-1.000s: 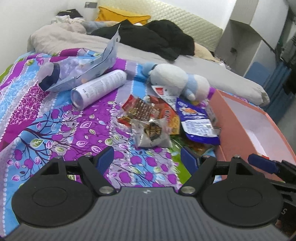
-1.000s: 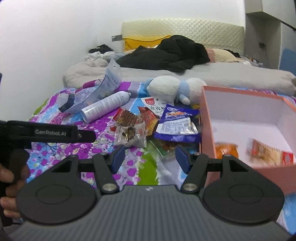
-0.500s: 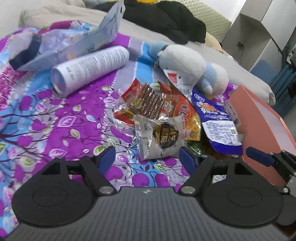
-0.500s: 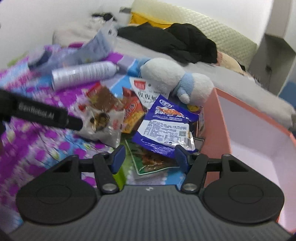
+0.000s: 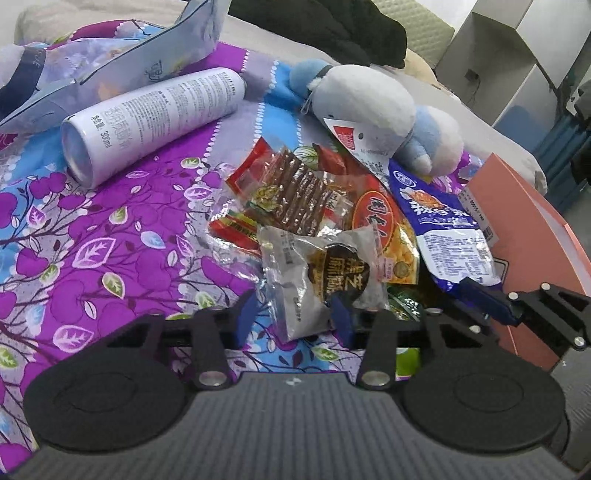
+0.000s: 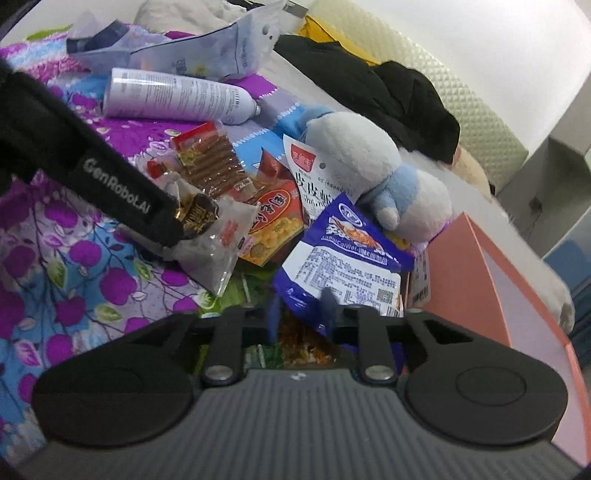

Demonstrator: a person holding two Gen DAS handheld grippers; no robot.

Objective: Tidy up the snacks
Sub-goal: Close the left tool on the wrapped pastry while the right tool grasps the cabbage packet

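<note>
Snack packets lie heaped on a purple floral bedspread beside a pink box [image 5: 528,236]. My left gripper [image 5: 293,315] is low over the heap with its jaws closing. The near corner of a clear grey packet with a black label [image 5: 317,273] lies between them. The right pad touches it and the left pad stands just off it. My right gripper [image 6: 301,312] also has its jaws closing. The near edge of a blue snack packet [image 6: 343,254] fills the gap and both pads touch it. A green packet [image 6: 295,343] lies underneath.
A red packet of brown sticks [image 5: 288,192] and an orange corn packet [image 5: 384,221] lie behind the grey one. A plush toy [image 5: 369,103], a white spray can [image 5: 155,118] and a foil pouch [image 5: 122,66] lie farther back. Black clothes [image 5: 332,26] cover the bed's far end.
Both grippers came down and forward onto the heap. Their jaws narrowed, the left around the grey packet and the right onto the blue packet. The right view has rolled.
</note>
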